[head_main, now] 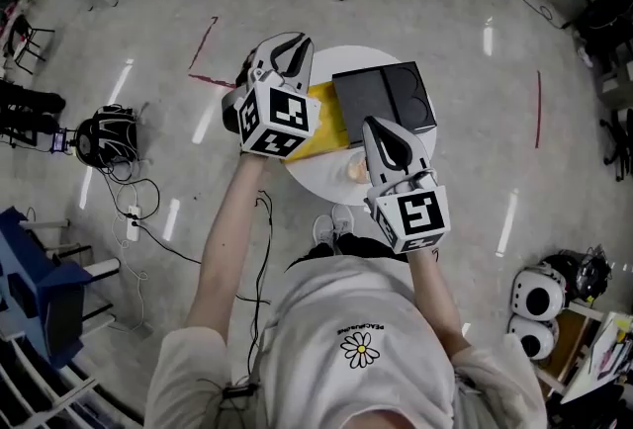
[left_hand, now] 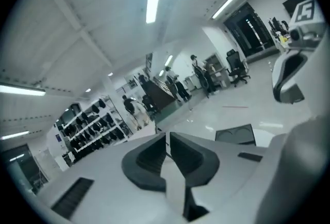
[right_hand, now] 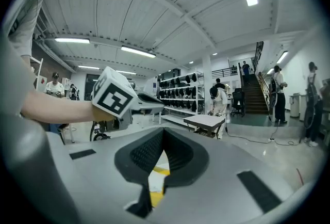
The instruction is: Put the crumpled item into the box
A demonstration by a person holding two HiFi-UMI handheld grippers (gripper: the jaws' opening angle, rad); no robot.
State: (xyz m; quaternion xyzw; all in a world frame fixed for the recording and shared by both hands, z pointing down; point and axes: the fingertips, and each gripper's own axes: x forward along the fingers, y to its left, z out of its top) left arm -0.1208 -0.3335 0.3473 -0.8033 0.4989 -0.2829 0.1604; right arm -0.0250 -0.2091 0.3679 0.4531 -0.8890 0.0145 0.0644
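surface: round white table (head_main: 312, 180) | on it: black box (head_main: 384, 99); yellow sheet (head_main: 329, 124); small pale lump (head_main: 356, 168)

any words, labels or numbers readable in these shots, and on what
Shirt: one line of print above a daisy, upside down, too small to read surely.
Left cube, right cube: black-and-white marker patterns only, no words.
No other text can be read in any view.

Partly hidden under left gripper (head_main: 287, 42), at its four o'clock: yellow flat thing (head_main: 331, 118). Tucked behind right gripper (head_main: 376, 126), at its eight o'clock: small peach lump (head_main: 355, 169), too small to identify. Table (head_main: 316, 183) mostly covered.
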